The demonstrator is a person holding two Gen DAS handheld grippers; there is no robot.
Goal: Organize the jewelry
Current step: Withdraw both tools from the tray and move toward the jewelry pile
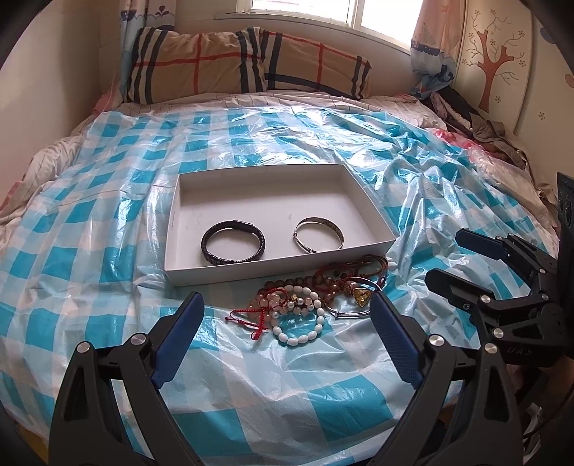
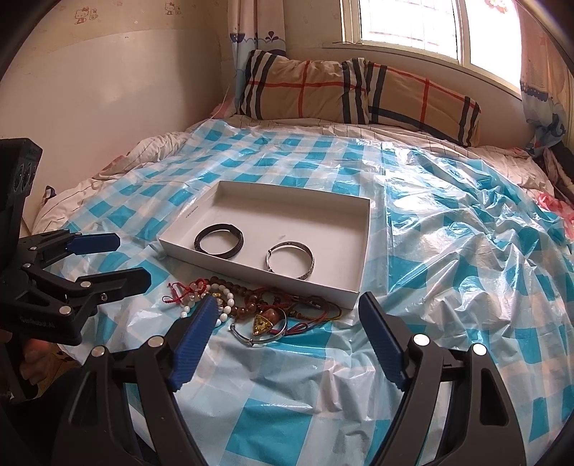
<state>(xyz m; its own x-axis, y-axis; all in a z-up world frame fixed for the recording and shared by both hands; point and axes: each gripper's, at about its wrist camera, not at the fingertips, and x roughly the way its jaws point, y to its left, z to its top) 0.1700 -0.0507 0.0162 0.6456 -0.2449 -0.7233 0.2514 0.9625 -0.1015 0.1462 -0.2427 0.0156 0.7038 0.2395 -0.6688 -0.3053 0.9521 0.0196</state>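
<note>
In front of the box: my tangled jewelry pile [image 1: 308,301] lies touching the white box [image 1: 373,211] wall.
Inside the box: black bracelet [image 1: 232,242], silver bangle [image 1: 318,234].
Left gripper [image 1: 287,324]: spread wide, empty.
Right gripper [image 2: 287,324]: same (nothing held).
Technique: I'd pinch one strand at the pile's edge, lifting slowly.

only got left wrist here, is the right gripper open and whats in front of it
observer: right gripper is open and empty; the yellow pendant lies just ahead, between its fingers.
operator: how does my left gripper look from outside
observer: left gripper is open too, off to the left of the bead pile, nothing between its fingers.
operator: anything on the wall to my left
observer: hello kitty stickers high up on it.
</note>
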